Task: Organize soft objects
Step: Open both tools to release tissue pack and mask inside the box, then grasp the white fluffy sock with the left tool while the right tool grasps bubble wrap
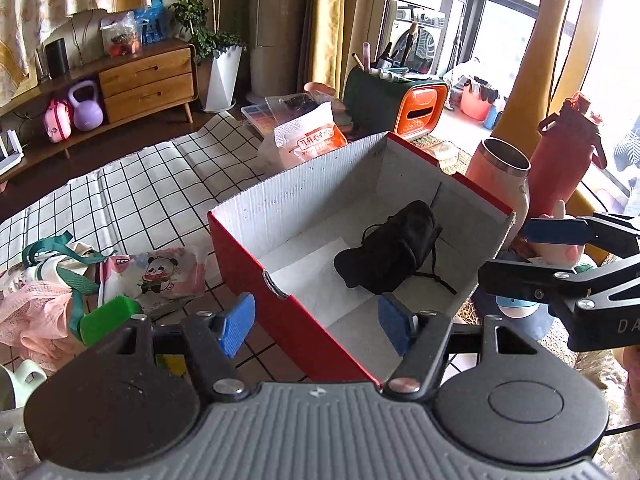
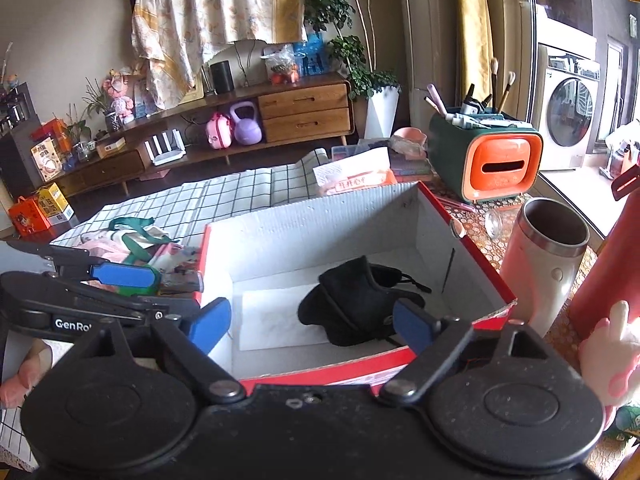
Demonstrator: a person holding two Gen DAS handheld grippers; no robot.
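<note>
Leaving black pouch (image 1: 390, 254) in red box (image 1: 280, 312); left gripper (image 1: 316, 330) and right gripper (image 2: 312, 324) both agape, empty. Next: pink fabric pile (image 1: 28, 316) at 9 o'clock, pinching mid-bundle.

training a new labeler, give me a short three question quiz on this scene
1. True or false: the black pouch lies inside the red box.
2. Which stands just right of the box: A) steel-rimmed cup B) purple kettlebell C) white planter?
3. Does the left hand-held gripper or the right hand-held gripper hold anything?

Key: 1 true. 2 A. 3 Neither; both open and empty.
</note>
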